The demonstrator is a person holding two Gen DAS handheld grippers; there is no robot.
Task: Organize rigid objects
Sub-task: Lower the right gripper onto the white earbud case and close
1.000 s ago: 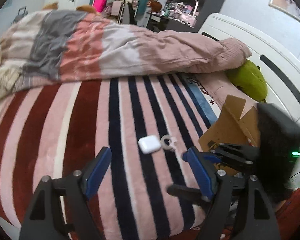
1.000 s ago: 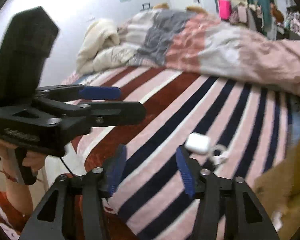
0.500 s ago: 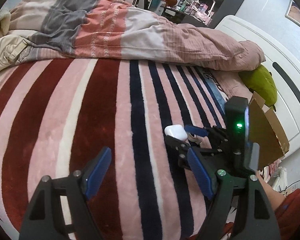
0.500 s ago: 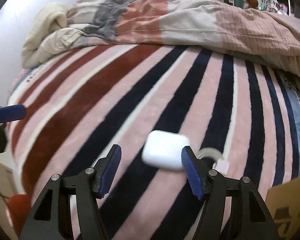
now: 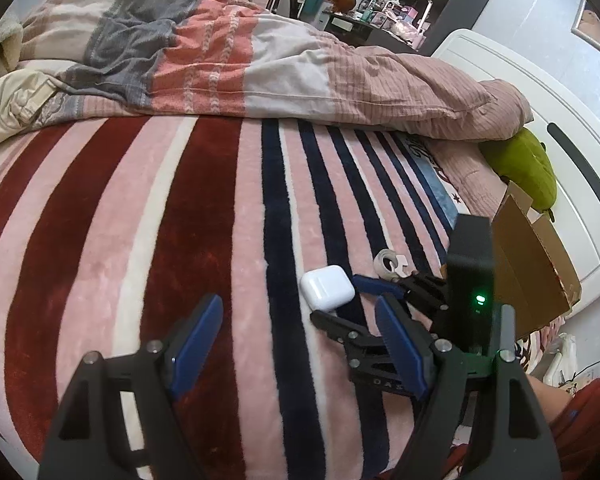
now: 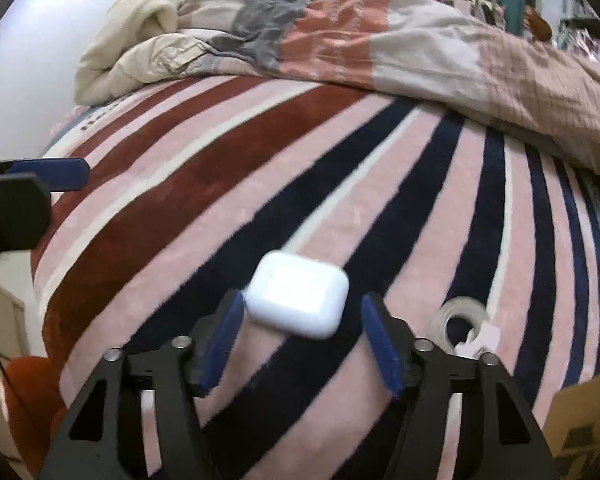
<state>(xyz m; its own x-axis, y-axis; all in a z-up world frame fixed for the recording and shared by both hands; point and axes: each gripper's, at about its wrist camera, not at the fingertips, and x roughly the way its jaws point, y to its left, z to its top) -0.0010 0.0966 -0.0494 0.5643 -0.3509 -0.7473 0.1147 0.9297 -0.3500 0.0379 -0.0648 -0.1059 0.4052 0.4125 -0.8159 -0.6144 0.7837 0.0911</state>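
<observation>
A white earbud case (image 6: 298,300) lies on the striped blanket (image 6: 300,184); it also shows in the left wrist view (image 5: 327,288). My right gripper (image 6: 302,336) is open with its blue fingers on either side of the case, not closed on it; it also shows in the left wrist view (image 5: 342,298). A clear tape roll (image 6: 458,326) lies just right of the case, and also shows in the left wrist view (image 5: 388,263). My left gripper (image 5: 296,344) is open and empty, hovering over the blanket left of the case.
A cardboard box (image 5: 536,264) stands at the bed's right edge, with a corner in the right wrist view (image 6: 580,428). A rumpled duvet (image 5: 240,68) fills the far side. A green plush (image 5: 528,168) lies by the white headboard (image 5: 560,128).
My right gripper has moved forward to the earbud case, which now sits between its open fingers. My left gripper has come in lower over the blanket.
</observation>
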